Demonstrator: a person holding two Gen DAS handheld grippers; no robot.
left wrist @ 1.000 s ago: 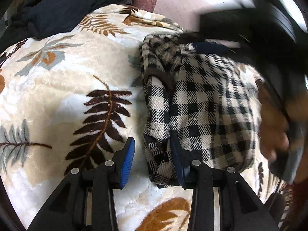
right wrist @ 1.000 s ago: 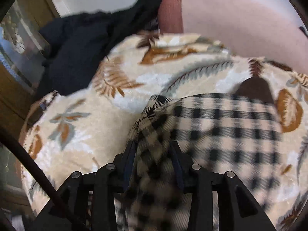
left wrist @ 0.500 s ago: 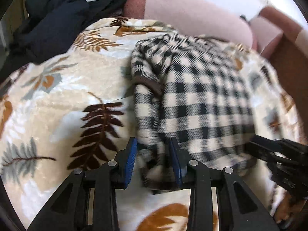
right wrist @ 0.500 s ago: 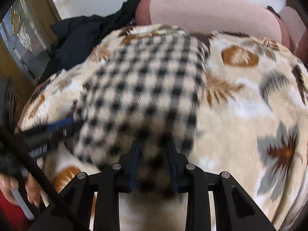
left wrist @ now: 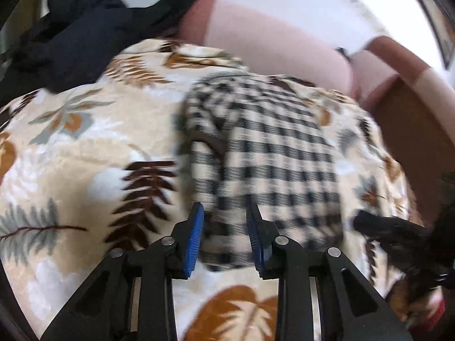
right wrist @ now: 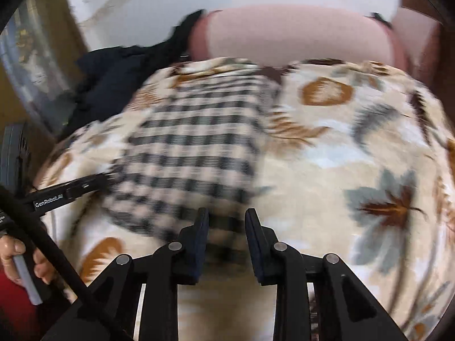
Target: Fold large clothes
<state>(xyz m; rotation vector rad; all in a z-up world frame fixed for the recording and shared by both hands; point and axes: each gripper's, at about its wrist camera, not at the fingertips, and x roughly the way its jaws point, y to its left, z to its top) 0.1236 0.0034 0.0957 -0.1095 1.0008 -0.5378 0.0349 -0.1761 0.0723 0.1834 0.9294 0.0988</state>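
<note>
the checked shirt (left wrist: 264, 153) lies folded into a compact block on the leaf-print blanket (left wrist: 85, 147), near the blanket's middle. its pattern is black and cream squares. both views are blurred by motion, so fine detail of the fabric edges cannot be read.

left gripper (left wrist: 224, 236): the two fingers stand apart, with the near left corner of the shirt lying in the gap between the blue pads (left wrist: 194, 238). the cloth looks clear of the pads on both sides, though blur makes contact hard to judge. a darker band of fabric shows along the shirt's left edge, just ahead of the left finger.

right gripper (right wrist: 226, 236): the fingers are likewise spread. the near right corner of the checked shirt (right wrist: 193, 153) sits between them, and the pictures do not show the fingers pressing on it.

in the right wrist view, the left gripper (right wrist: 85, 186) enters from the left edge and its tip is at the shirt's left side. the person's hand (right wrist: 20, 258) grips its handle at the lower left. in the left wrist view, the right gripper (left wrist: 389, 227) appears at the right edge, near the shirt's right corner.

a dark garment (left wrist: 74, 37) lies heaped at the far left of the blanket. a pink sofa back (left wrist: 273, 42) runs behind the blanket.
</note>
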